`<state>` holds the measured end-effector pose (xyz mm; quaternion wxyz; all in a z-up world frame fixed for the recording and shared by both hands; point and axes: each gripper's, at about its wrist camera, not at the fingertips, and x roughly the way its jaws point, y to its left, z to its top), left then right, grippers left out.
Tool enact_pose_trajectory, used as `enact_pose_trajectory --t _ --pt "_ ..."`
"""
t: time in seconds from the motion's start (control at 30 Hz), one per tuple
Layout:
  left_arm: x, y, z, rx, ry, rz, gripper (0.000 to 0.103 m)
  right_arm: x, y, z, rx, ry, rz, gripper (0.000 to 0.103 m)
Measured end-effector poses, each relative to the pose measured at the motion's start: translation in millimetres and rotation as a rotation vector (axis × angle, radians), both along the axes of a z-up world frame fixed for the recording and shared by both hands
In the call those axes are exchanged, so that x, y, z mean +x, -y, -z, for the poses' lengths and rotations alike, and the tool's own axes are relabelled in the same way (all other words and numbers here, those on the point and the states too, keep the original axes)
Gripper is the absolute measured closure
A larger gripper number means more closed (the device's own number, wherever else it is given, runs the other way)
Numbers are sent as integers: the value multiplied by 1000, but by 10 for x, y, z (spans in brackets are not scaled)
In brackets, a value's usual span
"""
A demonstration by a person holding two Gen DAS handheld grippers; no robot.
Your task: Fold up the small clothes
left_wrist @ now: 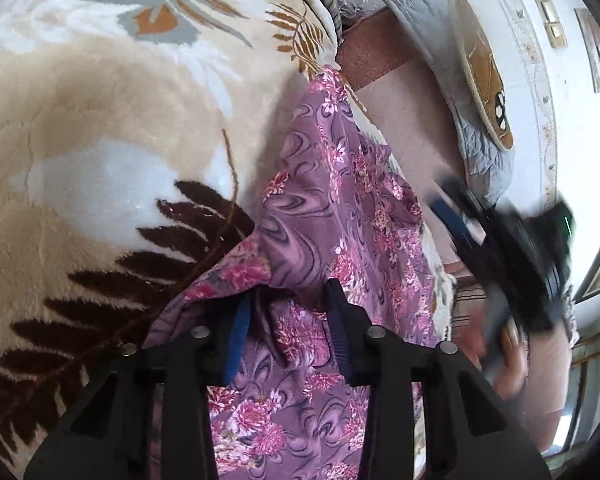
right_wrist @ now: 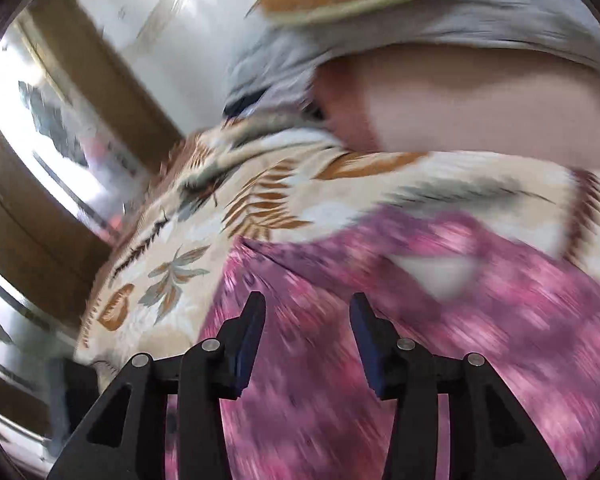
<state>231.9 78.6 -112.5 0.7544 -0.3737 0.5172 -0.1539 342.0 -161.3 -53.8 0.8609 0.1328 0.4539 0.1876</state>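
Blanket first: the cream plush blanket with brown and grey leaf prints (left_wrist: 100, 140) fills everything from nine to twelve o'clock in my left view, spread over the bed. Across it, from the centre down to six o'clock, lies the purple floral-print thin garment (left_wrist: 320, 208), one narrow end reaching up toward one o'clock. My left claw (left_wrist: 288, 292) sits on a raised ridge of that cloth, blue pads either side of the fold; the ridge runs between them, but I cannot tell whether they truly pinch it. Further right, at three o'clock, my right claw (left_wrist: 456, 200) is a dark blur. In its own view the right claw (right_wrist: 308, 308) stands open with nothing between its pads, above the same purple cloth. I judge a fold is mid-way: next, the right claw needs a free edge to carry across.
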Motion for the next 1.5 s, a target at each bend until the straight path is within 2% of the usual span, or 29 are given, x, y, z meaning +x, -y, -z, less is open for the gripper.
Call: enact_pose_trajectory --t 0.13,0.23,0.27,0.3,0.37,0.4,0.47,0.57,0.6,0.63,0.7,0.77,0.8,0.87,0.9,0.93,1.0,1.07,1.13,1.17,1.23,1.27,1.3,1.33,1.43,1.5 --pt "15 -16 15 -21 -2 4 69 439 -547 229 -100 -30 -105 56" --pt "35 -21 19 -33 -7 10 69 458 -705 394 -125 -75 -216 55" --pt "46 -31 25 -43 -11 9 69 467 -787 446 -151 -78 -258 58" --pt "50 -43 33 -48 -15 7 69 450 -892 469 -191 -63 -312 92" --pt "49 -95 41 -64 -24 -8 70 400 -1112 436 -291 6 -391 101" --pt "45 -113 36 -60 -23 -16 70 397 -1155 387 -299 45 -378 101" --pt "38 -144 20 -29 -15 -32 72 489 -1129 356 -249 54 -318 101" --pt "38 -165 32 -14 -20 -45 74 612 -1098 622 -319 -44 -238 101" --pt "24 -169 25 -12 -21 -49 74 575 -1076 643 -334 -42 -220 99" --pt "7 -172 6 -5 -18 -55 74 509 -1014 583 -295 -28 -200 96" --pt "-67 -129 -100 32 9 -65 76 285 -775 407 -150 -20 -143 94" --pt "-169 -26 -272 50 77 -35 76 27 -542 283 -55 -28 -123 91" --pt "-199 33 -350 71 111 -21 75 -176 -392 252 -24 -27 -104 86" --pt "-195 157 -439 137 173 17 63 -495 -100 277 9 -63 -50 76" --pt "-135 228 -400 204 156 38 57 -673 99 356 10 -113 -1 73" --pt "-63 262 -326 242 116 51 57 -790 239 417 -10 -154 37 73" --pt "29 293 -105 237 29 95 61 -1068 626 504 -88 -217 107 83" --pt "-25 244 -187 236 41 73 63 -1372 1057 342 -45 -171 206 76" --pt "-99 250 -232 240 43 89 57 -1680 1465 189 39 -97 319 72" --pt "-151 286 -233 261 36 98 56 -1816 1647 177 72 -85 364 67" --pt "-140 407 -156 314 5 146 54 -1960 1880 321 32 -164 434 67" --pt "-172 475 -156 361 13 169 54 -1990 1953 494 10 -251 436 82" --pt "-212 537 -198 416 27 192 54 -2018 1984 584 32 -288 431 92" --pt "-233 579 -237 448 16 217 54 -2043 1981 588 44 -294 440 92" --pt "-412 513 -378 418 -17 281 54 -2277 1959 415 81 -267 449 75" --pt "-575 384 -476 438 -33 315 54 -2506 1924 263 49 -261 409 65"
